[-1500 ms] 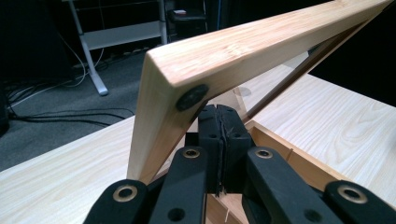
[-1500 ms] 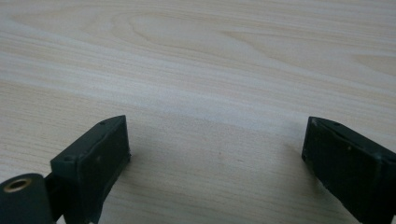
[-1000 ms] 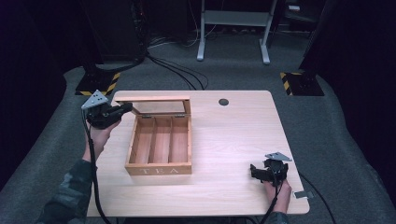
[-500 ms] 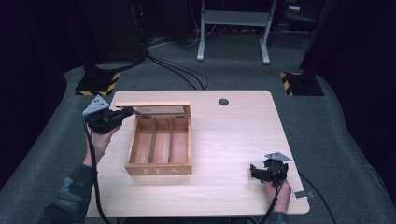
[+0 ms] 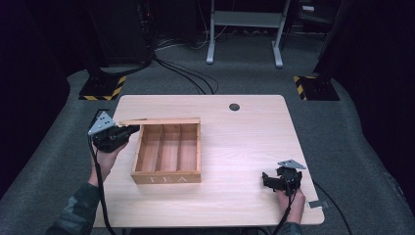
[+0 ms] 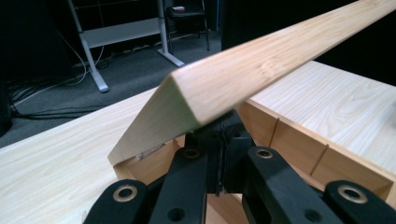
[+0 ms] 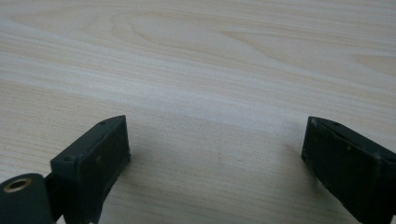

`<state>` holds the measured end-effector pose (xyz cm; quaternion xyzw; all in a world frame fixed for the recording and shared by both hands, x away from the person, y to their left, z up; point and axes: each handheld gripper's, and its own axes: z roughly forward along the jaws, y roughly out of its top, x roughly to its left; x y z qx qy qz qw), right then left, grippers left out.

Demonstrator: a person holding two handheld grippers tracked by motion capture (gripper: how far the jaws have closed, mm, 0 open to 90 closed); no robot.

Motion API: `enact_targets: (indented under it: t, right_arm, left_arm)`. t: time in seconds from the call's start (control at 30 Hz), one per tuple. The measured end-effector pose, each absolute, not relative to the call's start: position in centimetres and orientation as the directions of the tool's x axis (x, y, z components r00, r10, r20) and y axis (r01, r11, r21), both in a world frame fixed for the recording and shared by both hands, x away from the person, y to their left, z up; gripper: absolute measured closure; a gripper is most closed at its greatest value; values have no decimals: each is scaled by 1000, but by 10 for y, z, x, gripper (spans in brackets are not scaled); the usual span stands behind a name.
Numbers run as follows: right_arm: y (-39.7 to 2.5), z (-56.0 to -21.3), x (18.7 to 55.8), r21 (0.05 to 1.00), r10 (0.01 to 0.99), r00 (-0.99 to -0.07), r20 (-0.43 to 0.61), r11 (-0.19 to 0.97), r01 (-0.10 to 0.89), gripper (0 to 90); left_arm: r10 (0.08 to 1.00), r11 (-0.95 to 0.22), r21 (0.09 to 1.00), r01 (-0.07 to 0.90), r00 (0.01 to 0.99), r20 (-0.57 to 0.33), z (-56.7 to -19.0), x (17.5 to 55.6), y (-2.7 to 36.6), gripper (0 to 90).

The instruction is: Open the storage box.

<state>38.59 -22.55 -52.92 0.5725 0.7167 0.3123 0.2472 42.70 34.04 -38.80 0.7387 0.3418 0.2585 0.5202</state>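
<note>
The tea box's lid (image 6: 243,74) is running off the top right edge of the left gripper view, hiding the left gripper's (image 6: 221,140) jaw tips (closed together). The right gripper's (image 7: 215,154) jaws are getting cropped at the bottom.

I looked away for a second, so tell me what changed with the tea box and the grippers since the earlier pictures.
The left hand-held gripper has swung the box's lid down toward closing; in the high view it has gone from a broad raised panel to a thin strip along the far wall. The tea box and the open right hand-held gripper stayed put.
</note>
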Motion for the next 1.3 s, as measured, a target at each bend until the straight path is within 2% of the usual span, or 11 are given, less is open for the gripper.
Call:
enact_targets:
  t: [0.57, 0.73, 1.03, 1.3]
  right_arm:
    - [-225, -529, 386, 730, 975, -221, 4, 148, 667, 71]
    - [-225, -529, 386, 731, 975, -222, 4, 148, 666, 72]
    - [-226, -529, 386, 731, 975, -222, 3, 149, 666, 72]
    - [-225, -529, 386, 731, 975, -222, 3, 149, 666, 72]
  left_arm:
    - [768, -234, 940, 248, 640, 22, -421, 401, 339, 886]
    - [770, -202, 933, 299, 637, -37, -442, 395, 346, 878]
    - [758, -227, 901, 370, 648, -75, -474, 388, 346, 864]
    - [752, -220, 900, 376, 653, -89, -486, 376, 352, 862]
